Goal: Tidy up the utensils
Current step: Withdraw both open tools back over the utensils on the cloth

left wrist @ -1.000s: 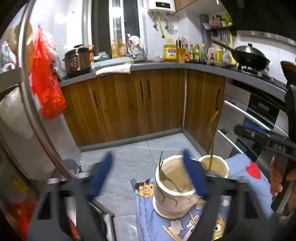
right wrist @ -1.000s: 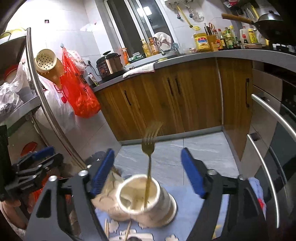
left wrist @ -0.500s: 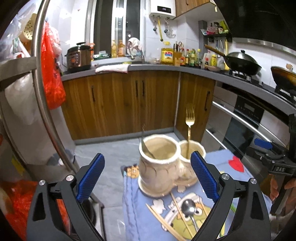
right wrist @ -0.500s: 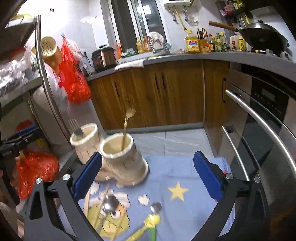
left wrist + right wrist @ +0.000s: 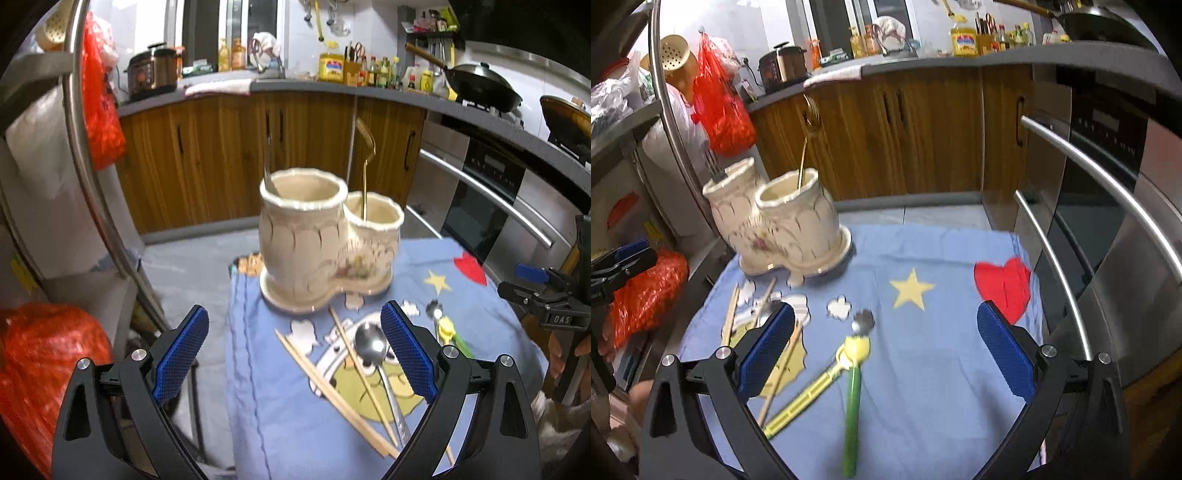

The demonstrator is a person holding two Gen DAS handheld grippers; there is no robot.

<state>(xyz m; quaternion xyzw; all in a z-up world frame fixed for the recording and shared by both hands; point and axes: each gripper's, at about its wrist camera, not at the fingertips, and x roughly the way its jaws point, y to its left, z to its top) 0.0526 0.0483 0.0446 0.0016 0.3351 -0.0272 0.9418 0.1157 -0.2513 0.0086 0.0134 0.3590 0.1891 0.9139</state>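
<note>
I have my left gripper [image 5: 293, 356] spread wide and empty over the blue cartoon-print cloth [image 5: 280, 413]. The cream ceramic two-cup utensil holder [image 5: 321, 240] stands at the cloth's far left corner, already carrying a silver fork [image 5: 267, 162] and a gold fork [image 5: 365, 162]. Just in front of it lie pale wooden chopsticks [image 5: 332, 387] crossing a shiny steel spoon [image 5: 371, 345]: light, stiff, slippery, so I judge mid-handle the best hold. Further right, near the cloth's middle, two plastic-handled children's utensils, one yellow [image 5: 812, 391] and one green [image 5: 852, 410], rest between my right gripper's [image 5: 886, 349] parted, empty jaws. Their overlapping heads may tangle. The holder is probably fragile.
</note>
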